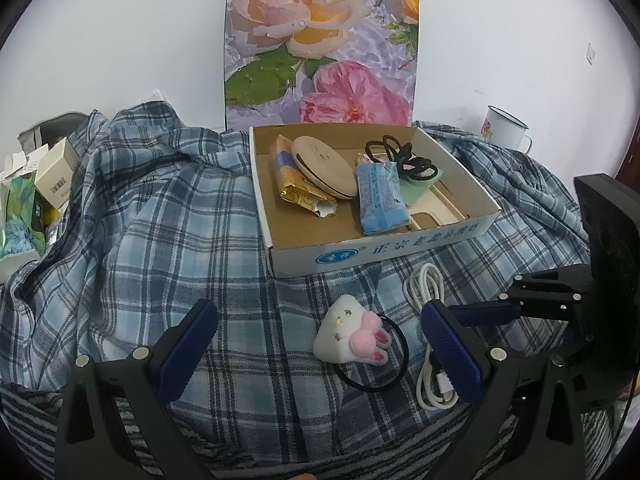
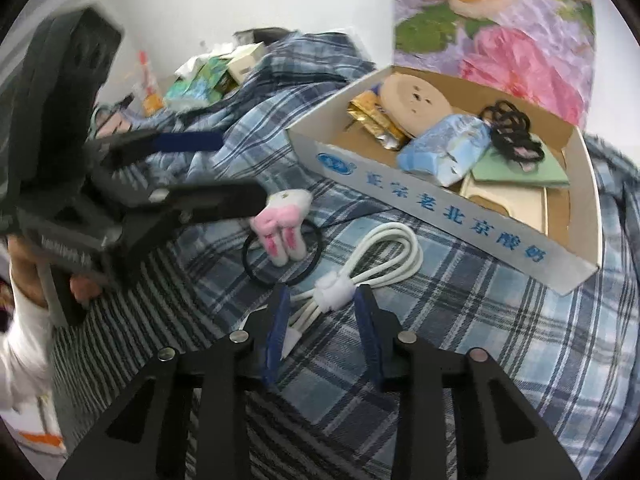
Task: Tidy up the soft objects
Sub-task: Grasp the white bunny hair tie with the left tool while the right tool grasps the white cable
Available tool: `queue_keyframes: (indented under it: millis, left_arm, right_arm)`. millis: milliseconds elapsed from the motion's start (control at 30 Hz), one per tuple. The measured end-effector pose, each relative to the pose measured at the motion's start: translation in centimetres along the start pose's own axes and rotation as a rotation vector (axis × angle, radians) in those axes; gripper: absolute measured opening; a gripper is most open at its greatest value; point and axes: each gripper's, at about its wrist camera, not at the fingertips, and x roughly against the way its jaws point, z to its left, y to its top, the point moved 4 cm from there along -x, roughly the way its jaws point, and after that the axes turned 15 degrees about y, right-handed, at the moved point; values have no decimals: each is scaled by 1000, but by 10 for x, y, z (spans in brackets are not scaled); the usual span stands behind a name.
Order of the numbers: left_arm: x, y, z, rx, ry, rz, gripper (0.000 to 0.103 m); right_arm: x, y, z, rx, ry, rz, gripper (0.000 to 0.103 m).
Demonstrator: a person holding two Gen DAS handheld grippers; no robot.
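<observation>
While several items already sit in the box point(image 1: 280, 236), plush tie point(image 1: 352, 338) and cable point(image 2: 380, 256) remain outside; left gripper point(image 1: 320, 344) and right gripper point(image 2: 322, 312) both spread, empty.

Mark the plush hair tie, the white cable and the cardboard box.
plush hair tie point(image 1: 344, 334), left wrist view, on the white plush body.
white cable point(image 2: 394, 252), right wrist view, on the coiled loops.
cardboard box point(image 1: 400, 250), left wrist view, on the printed front wall.
</observation>
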Motion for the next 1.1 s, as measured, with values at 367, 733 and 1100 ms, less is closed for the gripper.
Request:
queue_keyframes:
  millis: [367, 733, 1100]
  left_arm:
    - [-3, -1, 0, 0, -18, 7, 97]
    - [-4, -9, -20, -168, -44, 8, 76]
    - [-21, -19, -33, -241, 1, 63, 43]
  right_arm:
    - [-13, 13, -3, -46, -62, 12, 36]
    - [21, 7, -21, 61, -167, 1, 19]
    - [13, 1, -19, 78, -172, 19, 19]
